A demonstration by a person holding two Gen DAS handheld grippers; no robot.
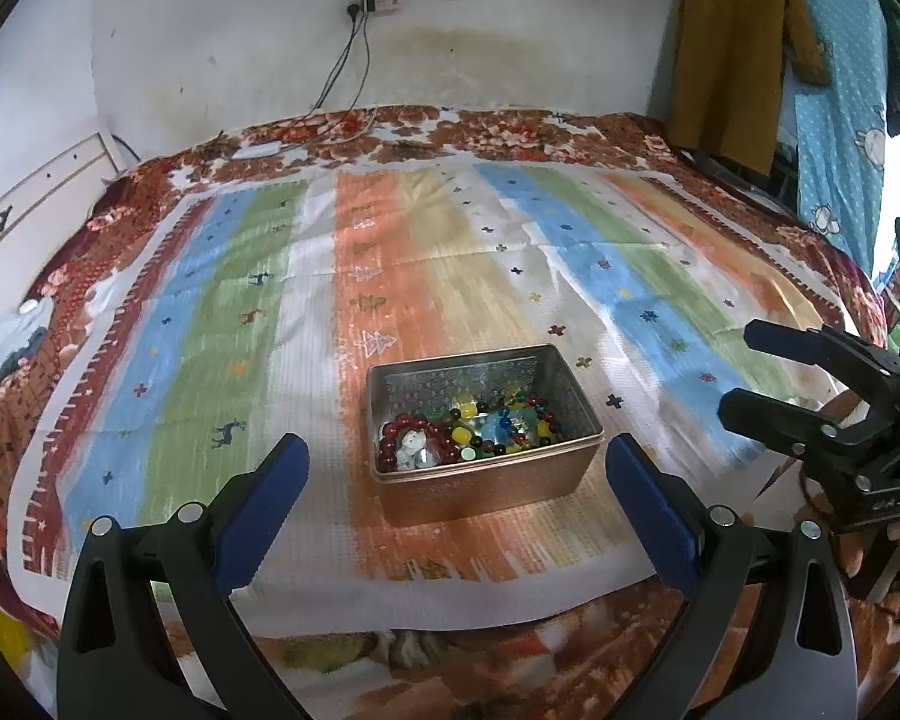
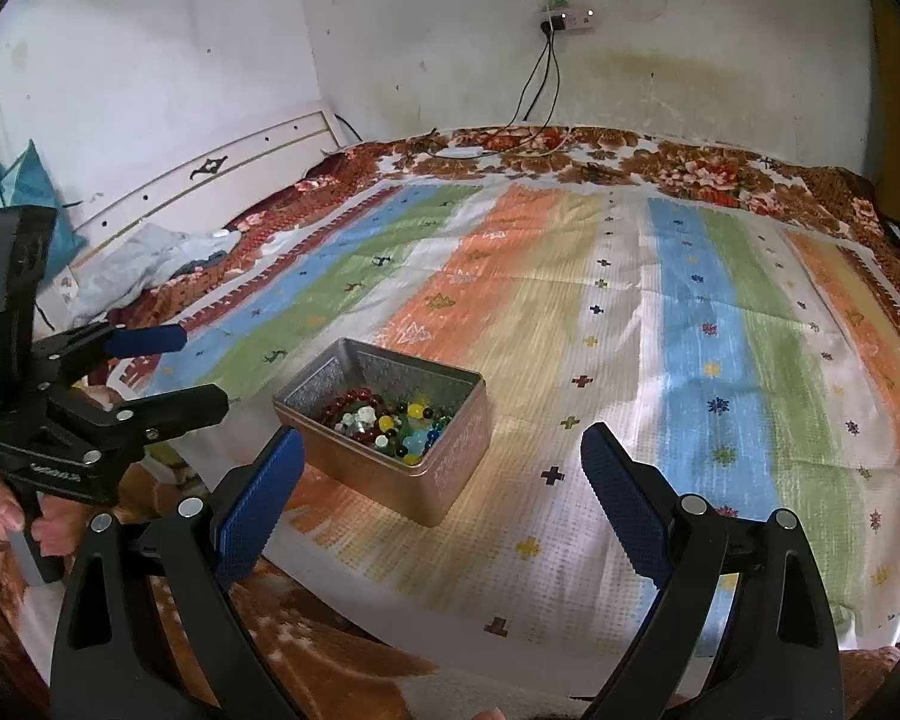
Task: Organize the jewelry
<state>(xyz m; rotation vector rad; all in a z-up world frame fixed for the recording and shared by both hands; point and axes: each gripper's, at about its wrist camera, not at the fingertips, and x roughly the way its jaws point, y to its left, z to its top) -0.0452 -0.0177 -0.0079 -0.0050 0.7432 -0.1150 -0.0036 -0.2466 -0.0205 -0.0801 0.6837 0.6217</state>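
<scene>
Copper-coloured on the outside and silvery inside, a rectangular metal tin (image 1: 486, 420) sits open on a striped cloth of blue, green, white, orange and yellow bands (image 1: 222, 324) that is spread over a floral red-brown bedspread (image 1: 510, 126). In the left wrist view the left gripper (image 1: 456, 468) hangs just in front of the tin with its blue-padded fingers (image 1: 270, 480) spread wide, one to each side of the tin's near wall, touching nothing and holding nothing. Inside the tin lies a loose heap of jewelry: a dark red bead bracelet (image 1: 402, 429) at the left end, pale white charms (image 1: 414, 441) beside it, then yellow, green and blue glass beads (image 1: 498, 420) toward the right end. At the right edge of that view the right gripper (image 1: 738, 372) hovers apart from the tin, its jaws parted and empty. On the wall behind, a white power strip (image 1: 375, 0) has black cables hanging down to the bed.
</scene>
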